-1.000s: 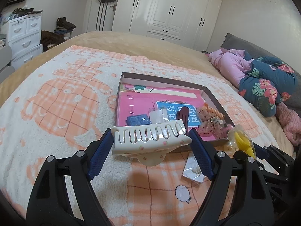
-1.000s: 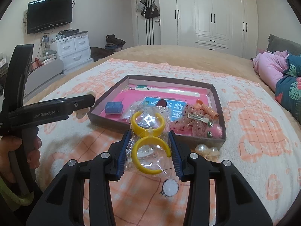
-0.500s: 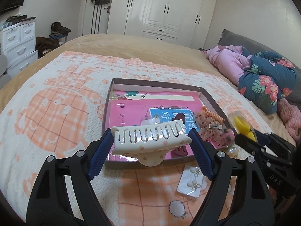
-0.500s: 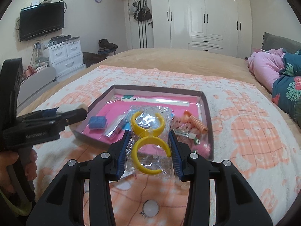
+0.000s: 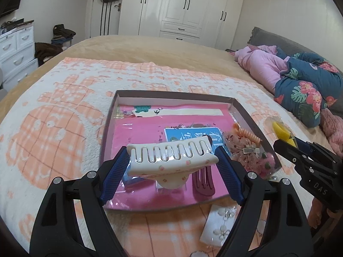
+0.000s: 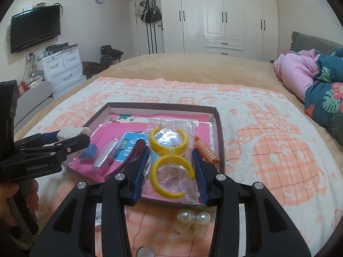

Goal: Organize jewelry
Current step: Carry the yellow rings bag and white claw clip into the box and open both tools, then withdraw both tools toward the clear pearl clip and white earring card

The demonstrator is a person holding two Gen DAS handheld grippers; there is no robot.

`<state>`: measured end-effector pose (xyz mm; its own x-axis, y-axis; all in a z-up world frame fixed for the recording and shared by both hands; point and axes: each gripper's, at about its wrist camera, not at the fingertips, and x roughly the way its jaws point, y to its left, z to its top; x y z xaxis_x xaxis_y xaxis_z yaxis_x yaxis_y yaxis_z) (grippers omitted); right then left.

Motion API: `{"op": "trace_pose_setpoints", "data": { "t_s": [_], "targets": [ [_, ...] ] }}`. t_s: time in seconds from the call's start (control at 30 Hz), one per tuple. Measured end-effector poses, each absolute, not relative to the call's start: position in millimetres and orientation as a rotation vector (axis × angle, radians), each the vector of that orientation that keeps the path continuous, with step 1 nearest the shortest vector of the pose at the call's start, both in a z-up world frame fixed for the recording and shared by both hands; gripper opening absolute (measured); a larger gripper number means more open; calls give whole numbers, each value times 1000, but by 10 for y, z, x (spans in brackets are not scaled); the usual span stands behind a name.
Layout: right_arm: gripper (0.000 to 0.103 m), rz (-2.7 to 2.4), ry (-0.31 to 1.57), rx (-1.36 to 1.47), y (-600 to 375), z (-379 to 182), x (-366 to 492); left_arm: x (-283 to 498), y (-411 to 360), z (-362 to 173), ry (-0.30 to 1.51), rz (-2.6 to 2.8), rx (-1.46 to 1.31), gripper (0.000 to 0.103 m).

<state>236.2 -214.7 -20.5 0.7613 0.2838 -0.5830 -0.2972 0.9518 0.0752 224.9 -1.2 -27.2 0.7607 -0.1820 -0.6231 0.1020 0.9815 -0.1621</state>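
closing in: both grippers have come forward over the shallow brown cardboard tray with pink lining on the peach-checked blanket; a second ago they hung short of its near edge.
left gripper: jaws clamped on the cream toothed plastic hair claw, now above the tray's near left part.
right gripper: jaws pinching the clear bag of yellow hoop earrings, over the tray's near right.
meaning: both look ready to drop; pearl earrings and the white card of flower studs lie outside the tray.
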Motion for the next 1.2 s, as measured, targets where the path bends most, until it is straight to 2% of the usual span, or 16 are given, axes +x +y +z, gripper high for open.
{"op": "trace_pose_setpoints", "data": {
  "t_s": [0.63, 0.8, 0.9, 0.97, 1.2],
  "targets": [
    [40, 262, 750, -11, -2266, -548, 2939, 2607, -159, -538, 752, -184, -116, 72],
    [43, 265, 802, 36, -2312, -676, 2998, 2596, -186, -570, 753, -186, -100, 72],
    [47, 267, 796, 46, -2318, -662, 2975, 2587, -192, -583, 759, -190, -102, 73],
    [54, 273, 783, 59, -2332, -628, 2939, 2565, -199, -584, 756, -189, -99, 78],
    [68, 260, 705, 75, -2418, -442, 2708, 2459, -204, -514, 725, -184, -89, 86]
  ]
}}
